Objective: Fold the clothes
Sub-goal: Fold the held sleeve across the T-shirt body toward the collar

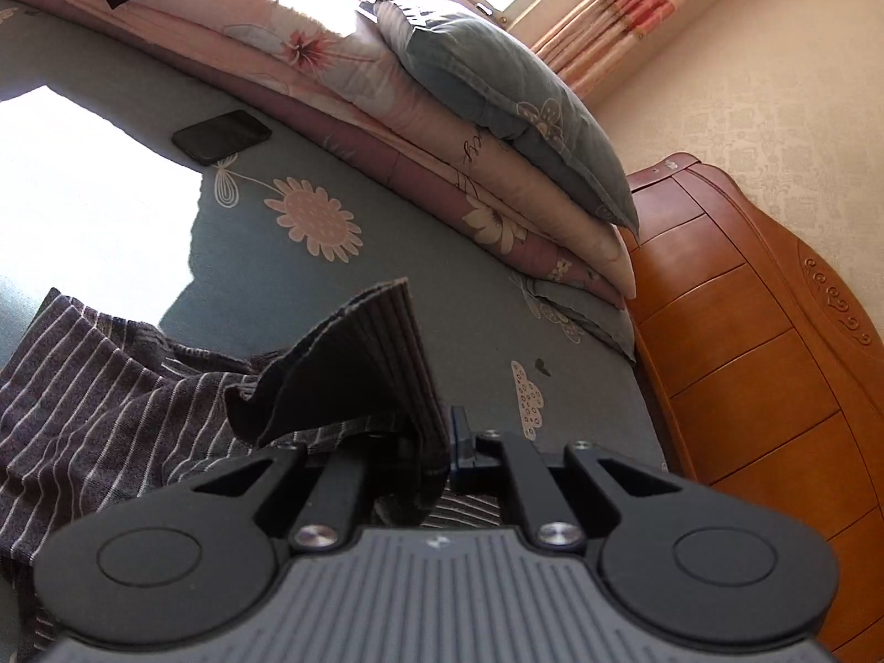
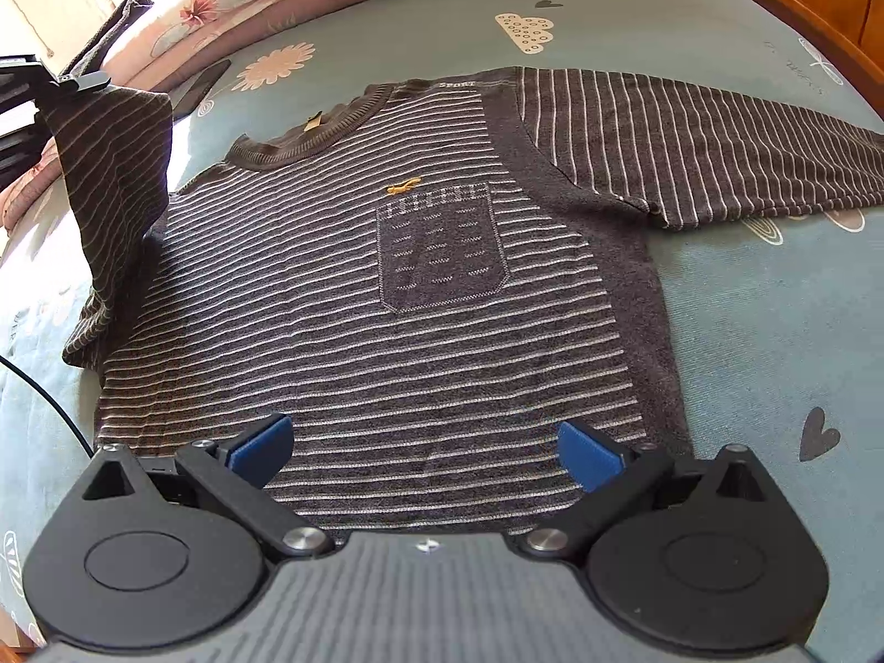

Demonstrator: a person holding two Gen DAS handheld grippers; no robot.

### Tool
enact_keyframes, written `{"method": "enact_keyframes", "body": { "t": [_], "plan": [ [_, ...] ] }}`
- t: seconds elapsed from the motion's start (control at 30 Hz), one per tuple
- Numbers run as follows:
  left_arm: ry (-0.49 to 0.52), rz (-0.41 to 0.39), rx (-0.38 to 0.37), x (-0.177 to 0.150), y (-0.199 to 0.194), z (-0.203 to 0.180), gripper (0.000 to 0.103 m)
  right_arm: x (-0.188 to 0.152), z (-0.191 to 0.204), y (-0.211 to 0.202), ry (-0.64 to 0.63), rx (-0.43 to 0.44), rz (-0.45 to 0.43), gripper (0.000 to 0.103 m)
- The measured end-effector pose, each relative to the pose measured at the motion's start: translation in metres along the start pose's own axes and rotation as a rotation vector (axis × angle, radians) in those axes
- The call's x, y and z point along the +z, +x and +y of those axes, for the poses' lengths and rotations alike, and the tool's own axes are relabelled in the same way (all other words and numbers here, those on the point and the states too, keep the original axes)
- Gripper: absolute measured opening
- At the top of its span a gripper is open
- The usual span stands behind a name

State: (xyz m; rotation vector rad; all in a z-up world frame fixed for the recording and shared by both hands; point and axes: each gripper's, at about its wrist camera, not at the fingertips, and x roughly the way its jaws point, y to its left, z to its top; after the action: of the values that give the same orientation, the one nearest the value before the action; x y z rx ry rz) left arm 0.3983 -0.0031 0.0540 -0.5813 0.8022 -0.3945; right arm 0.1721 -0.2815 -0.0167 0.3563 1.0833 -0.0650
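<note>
While the dark grey white-striped knitted sweater [image 2: 375, 287] lies flat on the blue-green flowered bedsheet [image 2: 762, 331], the left gripper [image 1: 442, 442] is clamped on its raised sleeve [image 2: 110, 177]; the right gripper [image 2: 425, 453] hovers spread apart above the hem.

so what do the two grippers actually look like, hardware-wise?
Both match: a grey ribbed body, two round black discs, black linkage arms with silver screws. The right gripper has blue finger pads and a thin black cable on its left. On the left gripper only a sliver of blue shows.
</note>
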Motion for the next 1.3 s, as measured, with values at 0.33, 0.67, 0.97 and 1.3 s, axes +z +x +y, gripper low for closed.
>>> {"method": "enact_keyframes", "body": {
  "t": [0.33,0.67,0.97,1.3],
  "plan": [
    [0.042,0.063,-0.01,-0.028,0.04,-0.032,0.006,-0.005,-0.021,-0.005,0.02,0.019,-0.008,0.103],
    [0.208,0.124,0.057,-0.072,0.089,-0.058,0.006,-0.01,-0.035,0.0,0.004,0.012,-0.008,0.103],
    [0.24,0.13,0.101,-0.107,0.126,-0.054,0.006,-0.018,-0.044,0.018,-0.053,0.038,-0.002,0.103],
    [0.35,0.105,0.184,-0.136,0.141,-0.074,0.015,-0.021,-0.051,0.02,-0.181,0.098,0.007,0.103]
  ]
}}
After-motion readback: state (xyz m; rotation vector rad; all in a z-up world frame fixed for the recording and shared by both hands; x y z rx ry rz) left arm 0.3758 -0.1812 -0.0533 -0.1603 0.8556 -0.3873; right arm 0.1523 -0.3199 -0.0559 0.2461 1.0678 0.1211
